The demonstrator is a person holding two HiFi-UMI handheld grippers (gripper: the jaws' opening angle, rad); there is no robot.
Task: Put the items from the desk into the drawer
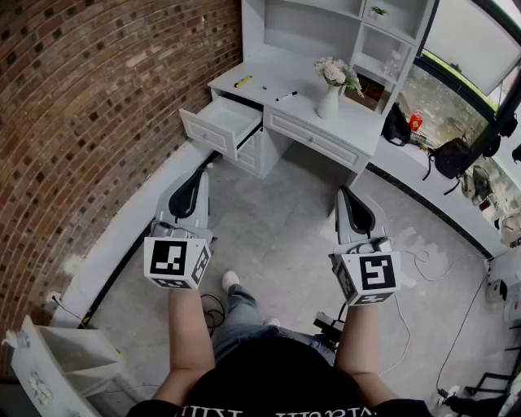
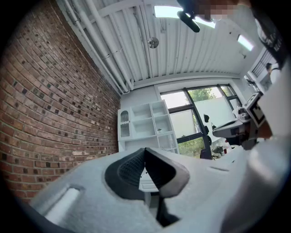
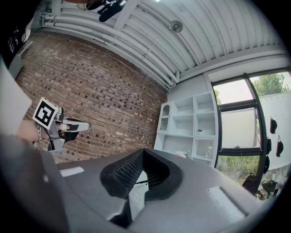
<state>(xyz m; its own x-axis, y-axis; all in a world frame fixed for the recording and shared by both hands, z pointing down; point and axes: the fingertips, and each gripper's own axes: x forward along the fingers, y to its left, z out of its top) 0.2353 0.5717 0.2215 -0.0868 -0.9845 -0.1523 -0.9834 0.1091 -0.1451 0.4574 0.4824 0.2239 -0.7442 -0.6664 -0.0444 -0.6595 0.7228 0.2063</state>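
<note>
Forearms stretched forward side by side, grippers near level over floor. Left gripper (image 1: 199, 171) jaws together, empty. Right gripper (image 1: 345, 194) jaws together, empty. Far: open drawer (image 1: 218, 127) at left of desk (image 1: 358, 124); yellow marker (image 1: 242, 81) and black pen (image 1: 286, 96) on desktop.

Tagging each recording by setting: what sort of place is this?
Probably a home study or a staged room: a white desk with built-in shelving, a flower vase on it, and a brick wall alongside.

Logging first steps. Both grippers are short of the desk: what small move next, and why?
Probably step toward the desk: left gripper and right gripper are shut, empty, far from it; yellow item and pen lie there, drawer already open.
</note>
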